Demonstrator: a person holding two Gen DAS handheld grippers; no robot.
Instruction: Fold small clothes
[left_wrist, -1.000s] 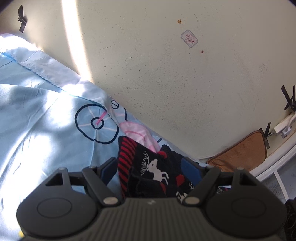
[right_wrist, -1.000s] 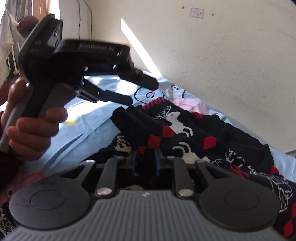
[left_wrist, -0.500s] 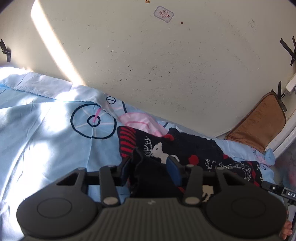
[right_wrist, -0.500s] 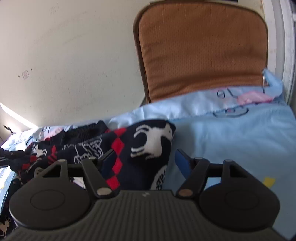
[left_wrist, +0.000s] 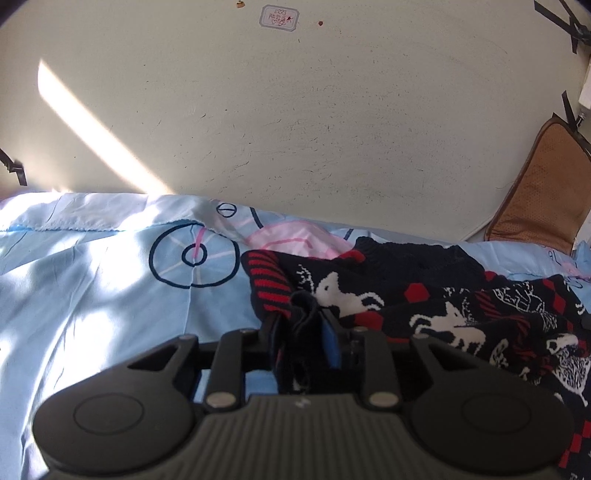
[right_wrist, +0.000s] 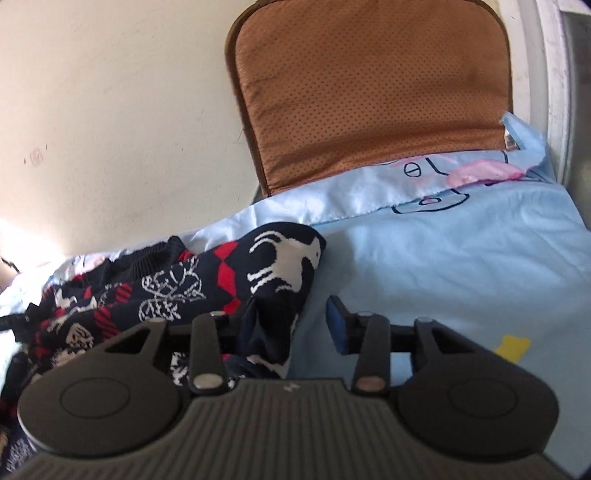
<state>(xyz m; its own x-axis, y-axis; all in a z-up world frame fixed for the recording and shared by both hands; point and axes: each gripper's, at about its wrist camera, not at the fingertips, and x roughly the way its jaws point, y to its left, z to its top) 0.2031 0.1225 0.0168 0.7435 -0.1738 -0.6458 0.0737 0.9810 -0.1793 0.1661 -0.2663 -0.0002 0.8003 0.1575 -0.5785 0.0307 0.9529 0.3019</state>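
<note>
A dark knit sweater (left_wrist: 424, 295) with red diamonds and white deer lies crumpled on the light blue bedsheet (left_wrist: 92, 295). My left gripper (left_wrist: 303, 321) is at its left end beside the red-striped cuff (left_wrist: 269, 284). Its jaws are closing, and a bunched fold of the knit is pinched between the pads. In the right wrist view the sweater's other end (right_wrist: 229, 273) reaches in between the jaws of my right gripper (right_wrist: 291, 317). Those jaws are closing too. The fabric sits against the left finger, and the blue right pad (right_wrist: 338, 328) stands apart from it.
A cream wall (left_wrist: 295, 129) runs just behind the bed. A brown cushion (right_wrist: 369, 92) leans against it at the right end, also seen in the left wrist view (left_wrist: 539, 192). The sheet (right_wrist: 443, 266) spreads to the right of the sweater.
The left jaws came together on a fold of the sweater. The right gripper swung from the sweater's middle to its right end, opened wide there, then narrowed around the edge.
</note>
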